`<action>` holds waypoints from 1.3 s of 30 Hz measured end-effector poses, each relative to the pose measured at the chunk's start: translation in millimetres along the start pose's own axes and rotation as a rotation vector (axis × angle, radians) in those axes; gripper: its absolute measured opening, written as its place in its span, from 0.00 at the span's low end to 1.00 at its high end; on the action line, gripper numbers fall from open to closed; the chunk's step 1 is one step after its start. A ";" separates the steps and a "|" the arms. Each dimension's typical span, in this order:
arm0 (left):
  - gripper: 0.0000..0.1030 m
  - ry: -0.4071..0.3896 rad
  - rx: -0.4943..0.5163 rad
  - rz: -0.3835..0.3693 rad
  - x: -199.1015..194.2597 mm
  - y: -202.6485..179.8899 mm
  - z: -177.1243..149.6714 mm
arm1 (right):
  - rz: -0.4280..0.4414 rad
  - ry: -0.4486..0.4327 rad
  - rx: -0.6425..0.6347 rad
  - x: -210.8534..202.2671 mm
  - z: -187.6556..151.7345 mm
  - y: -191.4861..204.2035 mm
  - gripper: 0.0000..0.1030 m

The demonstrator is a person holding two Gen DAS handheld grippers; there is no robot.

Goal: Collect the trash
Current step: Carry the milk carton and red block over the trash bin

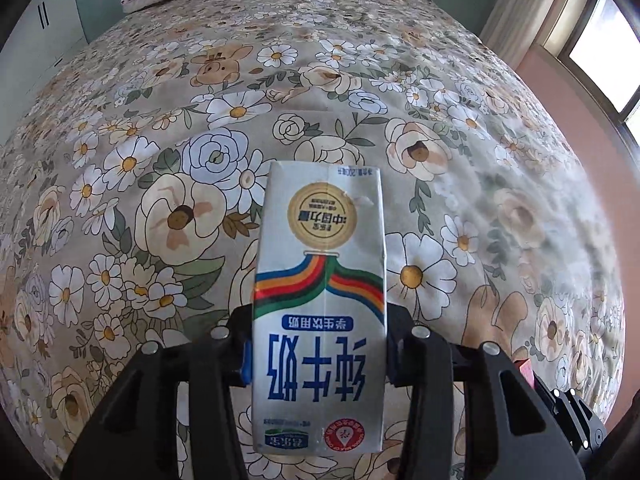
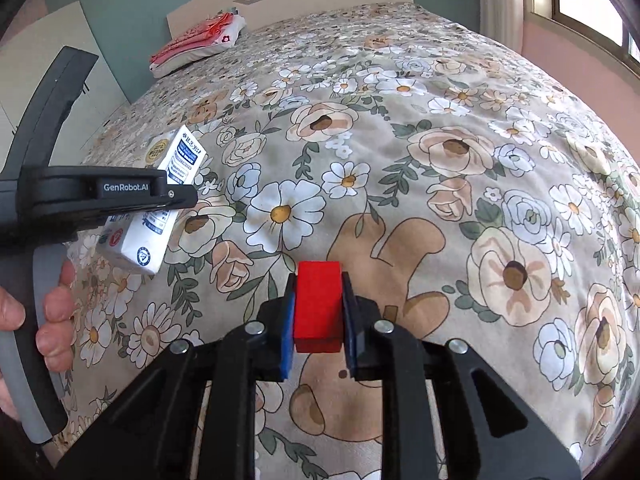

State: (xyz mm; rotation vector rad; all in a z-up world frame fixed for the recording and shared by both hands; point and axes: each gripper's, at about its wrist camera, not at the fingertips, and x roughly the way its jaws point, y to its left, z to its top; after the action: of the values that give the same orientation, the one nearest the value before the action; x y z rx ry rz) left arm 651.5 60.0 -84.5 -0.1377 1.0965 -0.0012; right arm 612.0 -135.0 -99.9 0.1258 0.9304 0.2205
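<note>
A silver milk carton (image 1: 320, 308) with blue print and rainbow stripes stands upside down between the blue pads of my left gripper (image 1: 318, 364), which is shut on its sides and holds it above the flowered bedspread (image 1: 460, 184). In the right wrist view the same carton (image 2: 154, 216) hangs tilted in the left gripper (image 2: 172, 196) at the left, a hand (image 2: 52, 320) around the handle. A small red block (image 2: 319, 304) sits clamped between the blue pads of my right gripper (image 2: 319, 320), lifted over the bedspread (image 2: 400, 140).
The bed fills both views. A pink and white folded pillow (image 2: 196, 46) lies at its far end by the headboard (image 2: 288, 4). A window (image 2: 592, 4) and curtain (image 2: 500, 4) stand to the right, white cabinet doors (image 1: 36, 52) to the left.
</note>
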 end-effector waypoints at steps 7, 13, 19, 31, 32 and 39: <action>0.46 -0.092 0.022 0.000 -87.7 -0.3 -26.7 | 0.010 -0.057 -0.052 -83.6 5.3 10.8 0.20; 0.46 -0.181 0.076 0.025 -162.9 -7.8 -65.5 | -0.008 -0.109 -0.109 -153.5 3.7 28.3 0.20; 0.46 -0.256 0.099 0.037 -227.5 -10.9 -108.9 | -0.018 -0.152 -0.162 -220.3 -6.5 44.5 0.20; 0.46 -0.362 0.167 0.034 -325.2 -20.2 -201.1 | -0.022 -0.237 -0.246 -335.6 -51.4 67.8 0.21; 0.46 -0.371 0.173 0.033 -333.3 -20.0 -209.0 | -0.019 -0.242 -0.254 -344.0 -55.8 69.5 0.21; 0.46 -0.406 0.211 0.011 -366.4 -12.7 -261.7 | -0.013 -0.268 -0.320 -393.4 -92.6 80.1 0.21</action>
State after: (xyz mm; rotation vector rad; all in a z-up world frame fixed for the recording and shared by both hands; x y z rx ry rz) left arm 252.6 43.7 124.2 0.0573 0.6860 -0.0756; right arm 299.6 -151.3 168.2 -0.1438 0.6202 0.3292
